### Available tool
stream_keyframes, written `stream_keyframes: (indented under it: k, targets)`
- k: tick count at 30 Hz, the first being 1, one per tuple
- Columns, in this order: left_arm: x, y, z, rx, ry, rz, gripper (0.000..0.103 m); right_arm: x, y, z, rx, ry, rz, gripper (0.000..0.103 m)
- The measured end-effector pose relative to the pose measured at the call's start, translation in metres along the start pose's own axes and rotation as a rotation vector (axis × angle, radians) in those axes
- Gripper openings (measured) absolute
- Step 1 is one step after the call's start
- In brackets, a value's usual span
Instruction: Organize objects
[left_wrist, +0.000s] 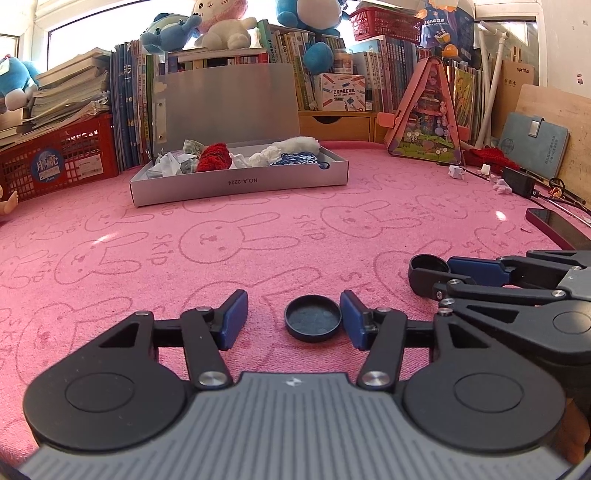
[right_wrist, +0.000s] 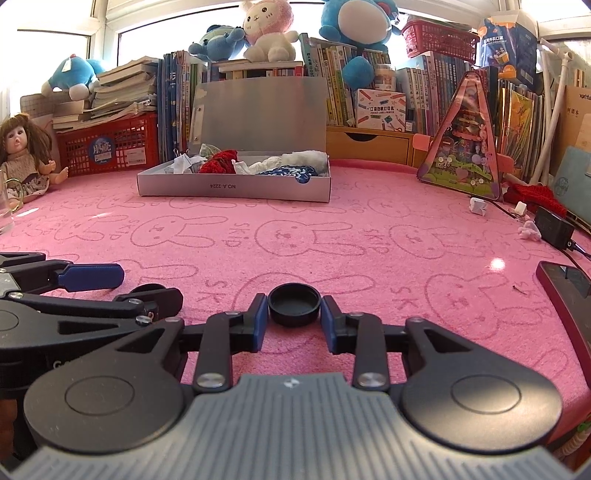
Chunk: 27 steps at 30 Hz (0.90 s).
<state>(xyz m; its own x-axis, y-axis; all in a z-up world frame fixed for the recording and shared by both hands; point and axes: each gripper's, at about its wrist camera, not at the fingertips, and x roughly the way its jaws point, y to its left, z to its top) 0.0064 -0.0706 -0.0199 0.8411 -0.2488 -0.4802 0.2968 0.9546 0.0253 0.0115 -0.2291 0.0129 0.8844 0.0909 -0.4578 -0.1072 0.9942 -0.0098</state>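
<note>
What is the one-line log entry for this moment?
left gripper: open, cap between fingers | right gripper: open around second cap | box: open, far | both caps on cloth

"NO.A-2224" upside down on grey box (right_wrist: 233, 187) front; "SKIP" repeated on pink cloth (right_wrist: 369, 236).

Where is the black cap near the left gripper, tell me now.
In the left wrist view the black cap lies open side up on the pink cloth, between the open fingers of the left hand-held gripper, close beside its right finger.
</note>
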Motion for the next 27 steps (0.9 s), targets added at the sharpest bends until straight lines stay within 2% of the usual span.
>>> stream_keyframes:
  k: [7, 14, 15, 16, 17, 20, 22, 24, 25, 26, 27]
  targets:
    - [-0.001, 0.0, 0.0, -0.002, -0.003, 0.004, 0.043, 0.004, 0.006, 0.003, 0.001, 0.004, 0.008, 0.037]
    - [-0.002, 0.004, 0.001, -0.017, -0.005, 0.018, 0.039, 0.006, 0.011, 0.005, -0.01, -0.001, 0.016, 0.038]
    - [-0.001, 0.005, 0.001, -0.023, -0.005, 0.02, 0.039, 0.006, 0.012, 0.005, -0.013, -0.003, 0.01, 0.039]
    - [-0.001, 0.006, 0.001, -0.028, -0.004, 0.025, 0.039, 0.007, 0.013, 0.005, -0.02, -0.008, -0.002, 0.045]
    - [-0.001, 0.006, 0.001, -0.028, -0.005, 0.03, 0.039, 0.008, 0.013, 0.005, -0.021, -0.01, -0.01, 0.056]
    - [-0.001, 0.006, 0.0, -0.021, -0.01, 0.04, 0.04, 0.01, 0.01, 0.005, -0.011, -0.005, -0.012, 0.061]
    - [-0.001, 0.004, -0.001, -0.012, -0.017, 0.048, 0.04, 0.01, 0.011, 0.005, -0.013, -0.004, -0.009, 0.061]
    - [-0.001, 0.004, -0.001, -0.012, -0.017, 0.049, 0.04, 0.01, 0.013, 0.005, -0.017, -0.004, -0.001, 0.053]
    - [-0.001, 0.004, -0.001, -0.013, -0.017, 0.049, 0.04, 0.009, 0.014, 0.005, -0.02, -0.004, 0.009, 0.043]
    - [-0.001, 0.004, -0.001, -0.013, -0.016, 0.048, 0.039, 0.009, 0.015, 0.006, -0.021, -0.004, 0.012, 0.038]
    - [0.0, 0.005, -0.001, -0.019, -0.015, 0.047, 0.039, 0.009, 0.016, 0.006, -0.019, -0.005, 0.01, 0.038]
